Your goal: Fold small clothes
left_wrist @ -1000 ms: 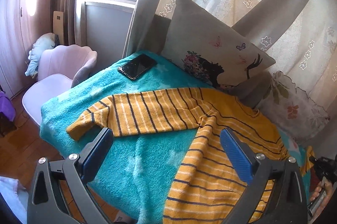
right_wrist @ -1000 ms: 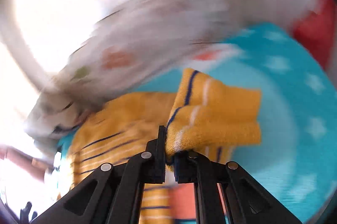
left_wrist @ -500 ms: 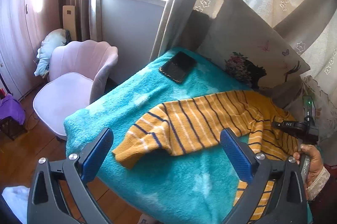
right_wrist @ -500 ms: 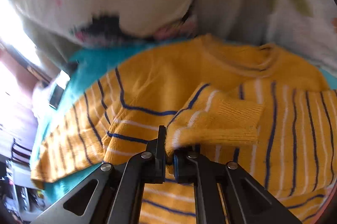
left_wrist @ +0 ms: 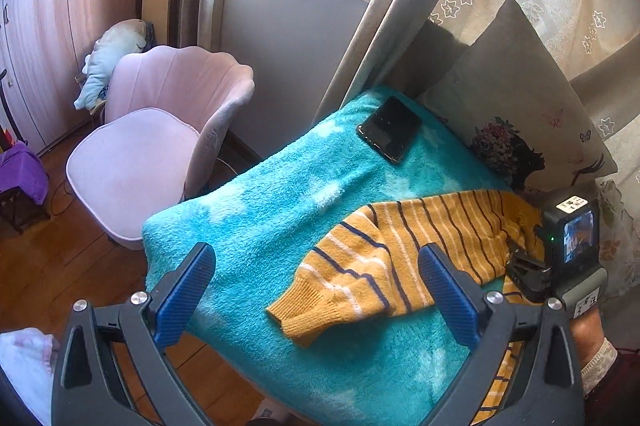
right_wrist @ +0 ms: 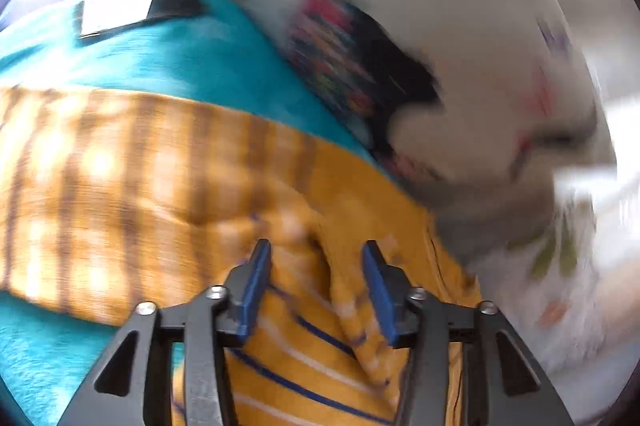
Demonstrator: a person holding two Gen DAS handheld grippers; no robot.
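The right gripper (right_wrist: pixel 316 290) let go of the folded sleeve, jaws now parted over the sweater (right_wrist: pixel 160 193). The left gripper (left_wrist: pixel 316 298) hung wide open and empty, the other sleeve (left_wrist: pixel 360 278) stretched just ahead between its fingers on the blanket (left_wrist: pixel 260 209).

The striped sweater (left_wrist: pixel 404 258) is ribbed knit; the teal blanket (left_wrist: pixel 280 209) fluffy fleece. The phone (left_wrist: pixel 390 133) is glossy, the chair (left_wrist: pixel 160 129) apparently velvety, the floor (left_wrist: pixel 60 258) polished wood.
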